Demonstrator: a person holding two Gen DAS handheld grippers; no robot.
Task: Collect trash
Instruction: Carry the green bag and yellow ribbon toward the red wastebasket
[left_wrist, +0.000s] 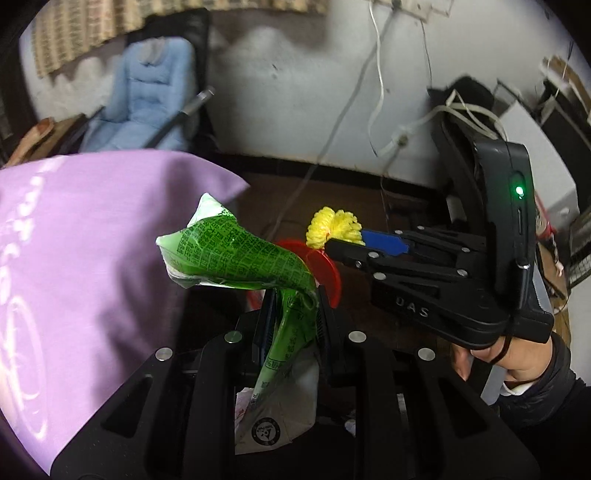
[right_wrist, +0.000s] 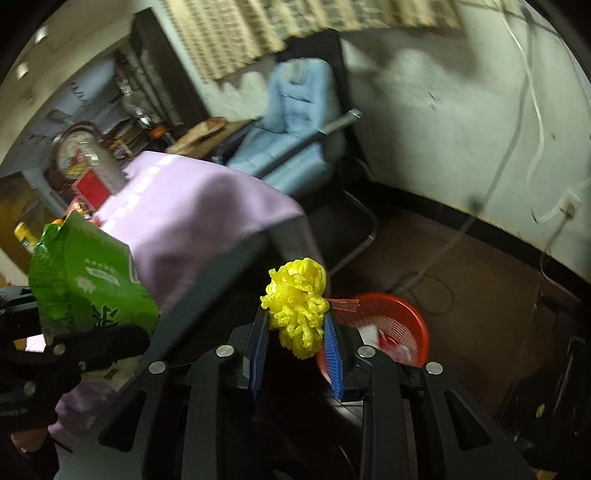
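A green wrapper (left_wrist: 236, 254) is clamped in the left gripper (left_wrist: 295, 295), yellow netting (right_wrist: 295, 306) in the right gripper (right_wrist: 297, 332), both near the red bin (right_wrist: 399, 325); dropping remains, seemingly.

Crumpled green wrapper (left_wrist: 236, 258), yellow wad (right_wrist: 295, 306).

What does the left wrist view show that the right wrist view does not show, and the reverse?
Only the left wrist view shows the right gripper from outside, with its green light and the hand holding it.

Only the right wrist view shows the cluttered shelves and most of the red basket's rim and inside; in the left view the wrapper mostly hides it.

Both show the green wrapper in the left gripper, the yellow netting in the right gripper, the purple cloth and the blue chair.
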